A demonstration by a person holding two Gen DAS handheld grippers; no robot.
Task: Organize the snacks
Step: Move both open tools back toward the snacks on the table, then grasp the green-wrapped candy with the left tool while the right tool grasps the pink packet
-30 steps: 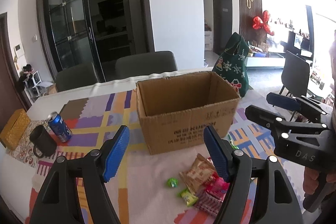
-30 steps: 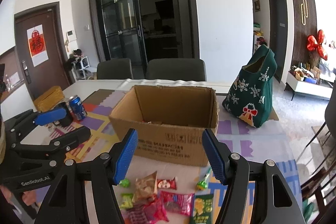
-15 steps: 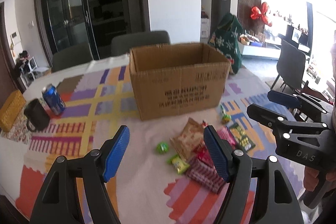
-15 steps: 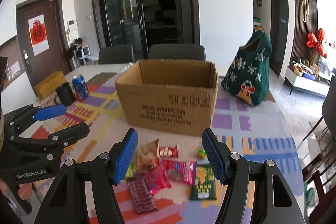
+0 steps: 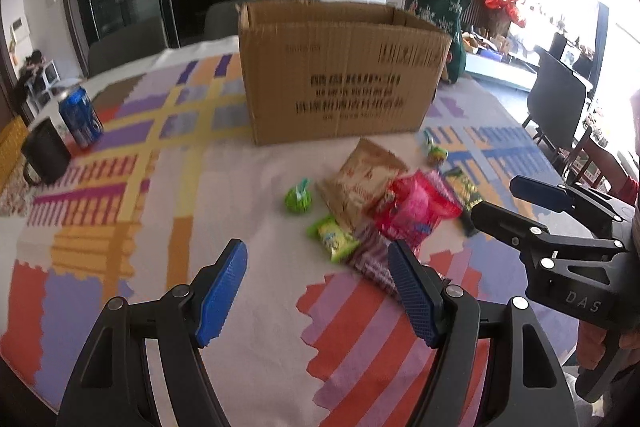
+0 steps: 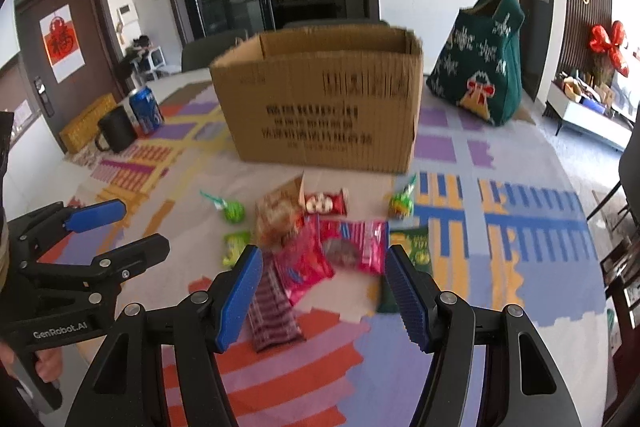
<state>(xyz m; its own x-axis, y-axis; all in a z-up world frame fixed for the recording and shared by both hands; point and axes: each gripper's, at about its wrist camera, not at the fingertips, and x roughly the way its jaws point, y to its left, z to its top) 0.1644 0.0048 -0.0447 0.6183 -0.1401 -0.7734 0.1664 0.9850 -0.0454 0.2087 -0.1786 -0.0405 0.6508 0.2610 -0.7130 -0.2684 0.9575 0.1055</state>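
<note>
Print on the cardboard box (image 6: 320, 115) is blurred (unreadable); its inside is hidden.

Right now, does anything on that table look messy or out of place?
Yes: bright snack packets lie scattered and overlapping on the patterned tablecloth, in front of the open brown cardboard box, not in it.

- The cardboard box (image 6: 320, 103) looked matt brown, ribbed with corrugation.
- The snack packets (image 6: 316, 247) were glossy, crinkled plastic film.
- The tablecloth (image 5: 132, 187) was matt printed cloth.
- The blue can (image 5: 81, 117) shone like metal; the black mug (image 5: 45, 151) looked dull.
- The green bag (image 6: 480, 67) looked knitted.
- The left gripper (image 5: 316, 291) had matt black plastic arms and rough, textured blue pads (image 5: 222, 293).
</note>
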